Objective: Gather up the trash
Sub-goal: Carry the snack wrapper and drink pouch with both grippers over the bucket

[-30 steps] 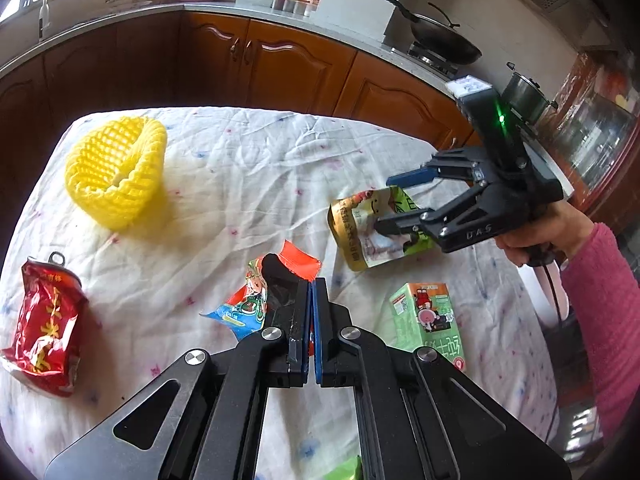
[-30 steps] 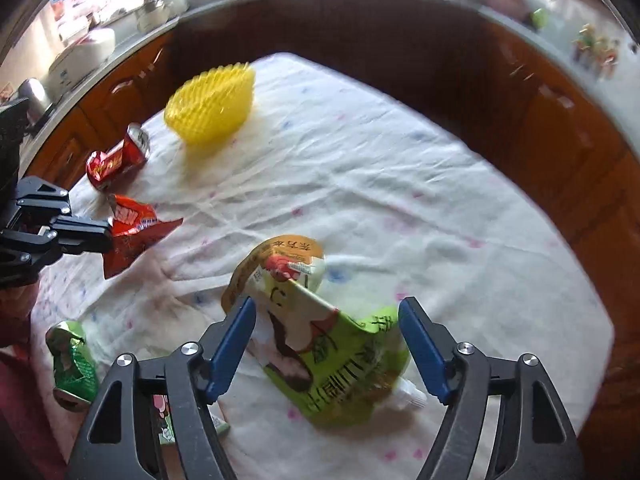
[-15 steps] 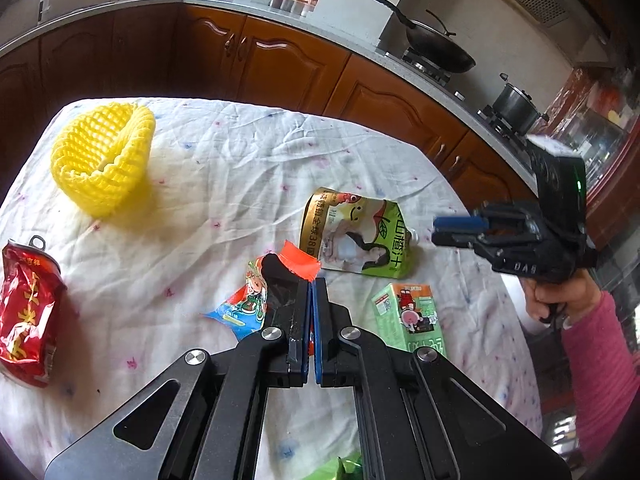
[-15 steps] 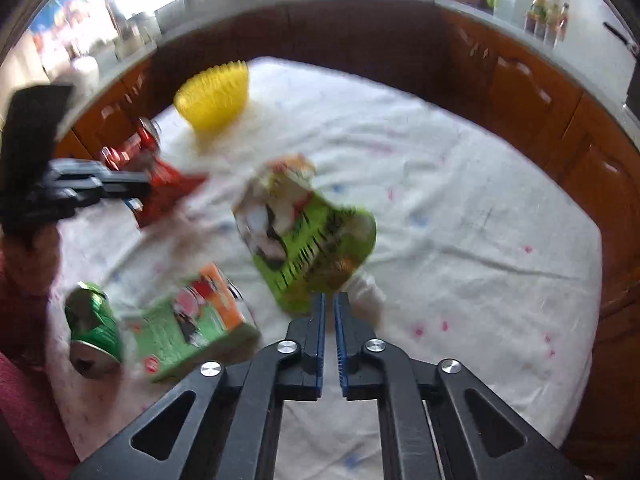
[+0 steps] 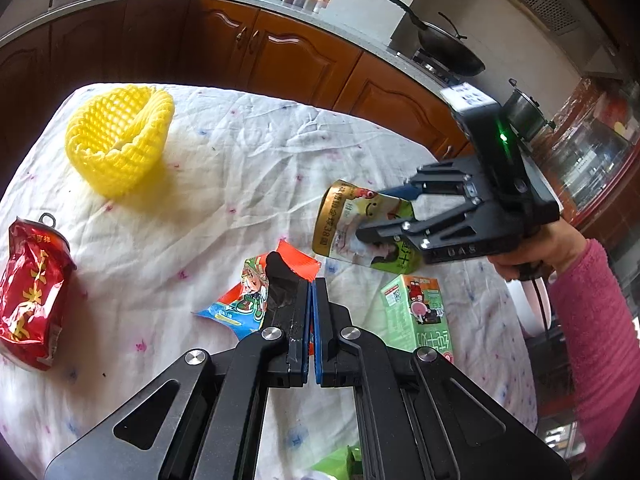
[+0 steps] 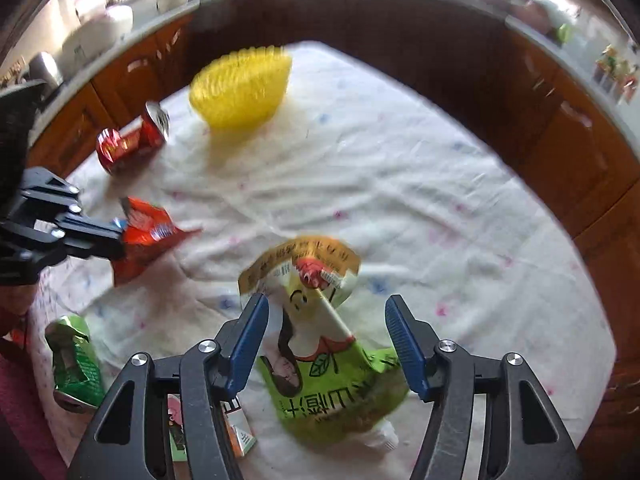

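Right wrist view: right gripper [image 6: 326, 340] jaws, just reopening, straddle green juice pouch [image 6: 320, 364] on desk [image 6: 440, 208], pads apart from it. Left gripper [image 5: 311, 300] jaws shut on snack wrapper [image 5: 244, 300].

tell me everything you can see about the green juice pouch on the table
The juice pouch is a soft, crumpled foil-like bag: white and gold at the far end, bright green with printed characters and a woman's picture at the near end, where a whitish spout pokes out. It lies flat on the white tablecloth, beside the green drink carton. The right gripper straddles it, jaws just reopening; the near-left pad looks against its edge, the other clear.
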Available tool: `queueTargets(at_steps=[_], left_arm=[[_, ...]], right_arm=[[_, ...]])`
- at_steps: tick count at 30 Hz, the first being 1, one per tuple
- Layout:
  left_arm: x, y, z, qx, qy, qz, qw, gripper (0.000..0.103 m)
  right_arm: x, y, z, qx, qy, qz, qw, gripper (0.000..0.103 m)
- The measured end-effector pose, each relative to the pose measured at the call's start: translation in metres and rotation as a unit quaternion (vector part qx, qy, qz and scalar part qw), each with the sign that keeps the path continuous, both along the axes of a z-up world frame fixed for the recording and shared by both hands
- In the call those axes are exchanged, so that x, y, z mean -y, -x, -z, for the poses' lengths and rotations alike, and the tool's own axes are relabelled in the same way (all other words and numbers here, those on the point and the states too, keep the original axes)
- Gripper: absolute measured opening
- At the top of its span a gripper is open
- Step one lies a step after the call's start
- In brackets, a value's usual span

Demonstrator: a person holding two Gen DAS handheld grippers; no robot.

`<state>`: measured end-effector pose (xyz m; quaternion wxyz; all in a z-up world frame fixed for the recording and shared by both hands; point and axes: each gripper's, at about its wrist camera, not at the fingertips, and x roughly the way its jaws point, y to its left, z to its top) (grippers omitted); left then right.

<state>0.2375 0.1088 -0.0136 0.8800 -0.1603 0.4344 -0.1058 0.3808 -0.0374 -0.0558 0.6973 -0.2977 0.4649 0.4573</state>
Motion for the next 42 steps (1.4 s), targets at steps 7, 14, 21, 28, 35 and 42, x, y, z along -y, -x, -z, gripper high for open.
queueTargets(at_steps=[7,14,21,28,35,42], left_arm=[[-0.002,-0.002,0.000,0.001,0.020,0.000,0.9998,0.001],[0.023,0.002,-0.020,0.031,0.038,0.015,0.9987,0.001],[0.074,0.012,-0.043,0.061,0.048,0.061,0.9951,0.001],[0.130,0.024,-0.050,0.073,0.045,0.106,0.9907,0.001],[0.180,0.030,-0.046,0.069,0.036,0.142,0.9868,0.001],[0.224,0.034,-0.047,0.068,0.028,0.176,0.9817,0.001]], right_arm=[[0.037,0.011,-0.009,0.001,-0.035,0.055,0.998,0.019],[0.109,0.044,-0.030,0.024,-0.107,0.173,0.979,0.018],[0.197,0.097,-0.051,0.045,-0.211,0.319,0.923,0.018],[0.254,0.153,-0.060,0.063,-0.264,0.401,0.875,0.018],[0.283,0.199,-0.066,0.103,-0.280,0.461,0.836,0.018],[0.317,0.224,-0.070,0.124,-0.288,0.502,0.806,0.019]])
